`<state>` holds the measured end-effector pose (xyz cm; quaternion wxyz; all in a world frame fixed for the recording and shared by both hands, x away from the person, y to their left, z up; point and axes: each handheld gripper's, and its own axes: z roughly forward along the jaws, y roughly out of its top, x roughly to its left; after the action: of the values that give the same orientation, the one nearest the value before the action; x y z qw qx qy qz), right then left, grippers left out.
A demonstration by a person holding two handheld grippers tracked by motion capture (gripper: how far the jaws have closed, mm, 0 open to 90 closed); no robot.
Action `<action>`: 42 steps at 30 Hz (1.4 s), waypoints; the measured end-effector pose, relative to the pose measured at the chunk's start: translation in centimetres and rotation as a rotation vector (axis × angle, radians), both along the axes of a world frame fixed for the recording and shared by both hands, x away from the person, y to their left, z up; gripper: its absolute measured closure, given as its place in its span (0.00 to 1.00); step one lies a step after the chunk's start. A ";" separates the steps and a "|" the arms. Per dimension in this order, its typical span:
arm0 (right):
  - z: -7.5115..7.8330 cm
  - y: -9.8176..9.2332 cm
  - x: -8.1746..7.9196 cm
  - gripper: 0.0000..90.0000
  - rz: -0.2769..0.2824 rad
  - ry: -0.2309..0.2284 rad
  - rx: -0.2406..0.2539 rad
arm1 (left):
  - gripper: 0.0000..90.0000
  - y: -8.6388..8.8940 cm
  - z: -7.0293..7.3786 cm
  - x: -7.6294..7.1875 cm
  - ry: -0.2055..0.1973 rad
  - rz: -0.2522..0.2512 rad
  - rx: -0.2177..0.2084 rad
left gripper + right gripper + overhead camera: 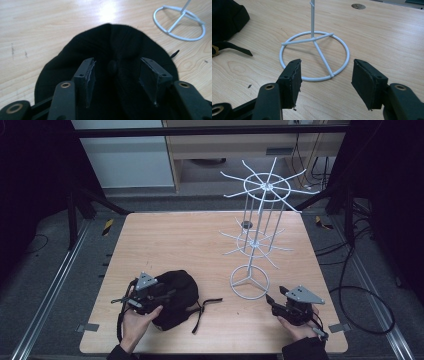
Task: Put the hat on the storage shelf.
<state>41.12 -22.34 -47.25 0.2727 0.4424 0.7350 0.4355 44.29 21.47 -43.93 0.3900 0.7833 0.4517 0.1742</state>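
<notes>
A black cap [177, 290] lies on the wooden table [175, 240] at the front left, its strap [200, 312] trailing to the right. My left gripper [167, 295] is over the cap, and its jaws stand apart on either side of the crown button [112, 67]. In the left gripper view [117, 62] the pads do not visibly press the fabric. A white wire stand [257, 240] with two tiers of spokes rises right of centre. My right gripper [276, 295] is open with nothing between its jaws. It sits just short of the stand's ring base [312, 38], low over the table [327, 63].
A small round grey disc [246, 224] is set into the table behind the stand. The cap's strap end [234, 47] lies left of the ring base. Dark frame posts and cables stand around the table. The floor beyond the edges is grey.
</notes>
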 end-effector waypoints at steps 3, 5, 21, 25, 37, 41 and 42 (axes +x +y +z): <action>-0.1 -0.2 0.1 0.45 -0.009 0.002 -0.002 | 0.53 -0.2 -0.6 0.4 0.026 -0.005 -0.010; -0.1 -0.2 0.1 0.45 -0.012 0.004 -0.002 | 0.53 -0.4 -0.8 0.6 0.038 -0.003 -0.013; -0.3 -0.2 0.3 0.45 -0.004 0.022 -0.018 | 0.88 -0.2 -2.2 1.5 0.128 0.018 -0.016; -0.3 -0.2 0.3 0.45 -0.004 0.022 -0.019 | 0.89 -0.1 -1.7 1.0 0.081 0.026 -0.015; -0.3 -0.6 0.3 0.46 -0.010 0.014 -0.012 | 0.89 0.5 1.7 -1.3 -0.074 -0.005 -0.052; -0.2 -0.6 0.4 0.46 -0.012 0.010 -0.011 | 0.89 0.8 2.8 -1.9 -0.122 -0.014 -0.075; -0.2 -0.6 0.4 0.46 -0.012 0.009 -0.012 | 0.89 0.8 3.1 -2.0 -0.132 -0.015 -0.087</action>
<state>41.48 -22.93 -47.49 0.2746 0.4470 0.7364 0.4272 42.29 22.29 -40.87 0.4536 0.7558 0.4265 0.2028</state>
